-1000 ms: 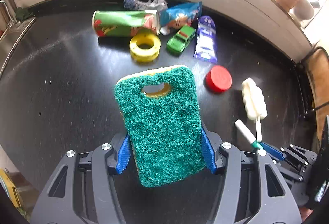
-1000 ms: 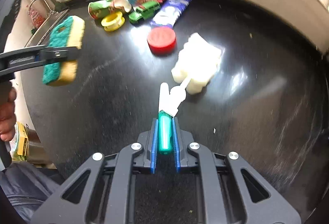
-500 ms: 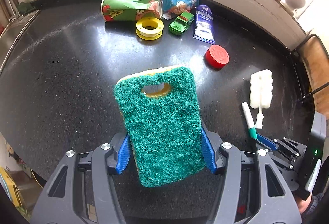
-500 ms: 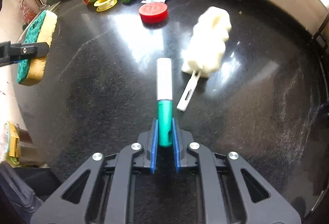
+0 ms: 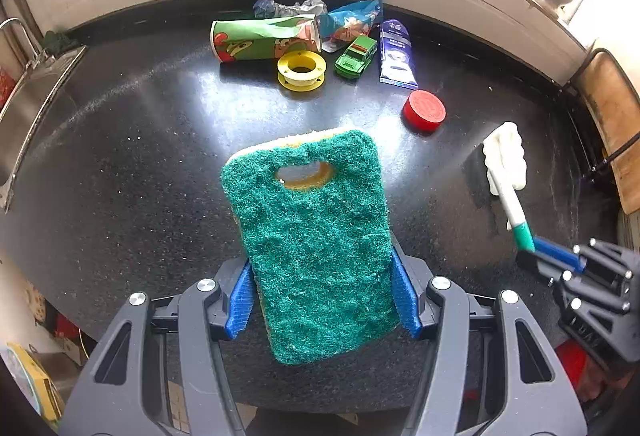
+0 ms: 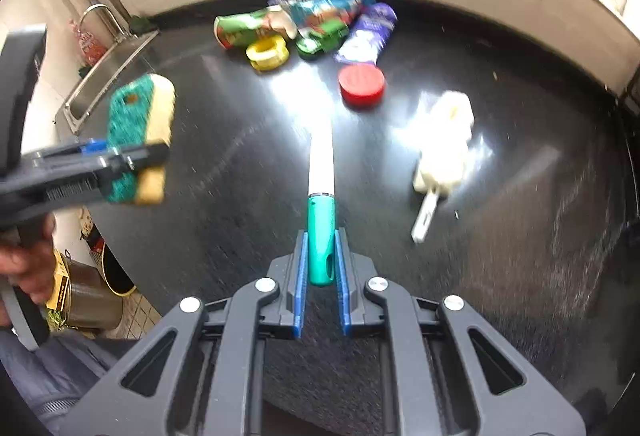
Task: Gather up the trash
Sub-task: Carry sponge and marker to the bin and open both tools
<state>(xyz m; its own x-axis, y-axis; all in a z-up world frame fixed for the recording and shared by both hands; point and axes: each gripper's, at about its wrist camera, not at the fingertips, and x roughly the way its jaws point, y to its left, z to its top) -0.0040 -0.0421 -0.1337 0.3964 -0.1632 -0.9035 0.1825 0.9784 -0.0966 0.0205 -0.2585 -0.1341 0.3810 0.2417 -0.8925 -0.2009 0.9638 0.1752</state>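
My left gripper (image 5: 320,292) is shut on a green and yellow scouring sponge (image 5: 312,240), held above the black counter (image 5: 120,163); the sponge also shows in the right wrist view (image 6: 140,139). My right gripper (image 6: 320,264) is shut on a white stick with a green handle (image 6: 321,203), also seen in the left wrist view (image 5: 514,211). A broken-off white foam brush head (image 6: 442,143) lies on the counter to the right. Trash sits at the back: a green tube can (image 5: 260,39), snack wrappers (image 5: 348,21), a purple packet (image 5: 396,53), a red lid (image 5: 424,109).
A yellow spool (image 5: 301,69) and a green toy car (image 5: 356,57) lie among the trash. A steel sink (image 5: 28,107) is at the far left. A windowsill wall runs behind the counter. A bin (image 6: 92,300) stands on the floor below the counter's left edge.
Both grippers have moved back toward the trash pile. The stick has swung left, away from the foam brush head, which stays on the counter.
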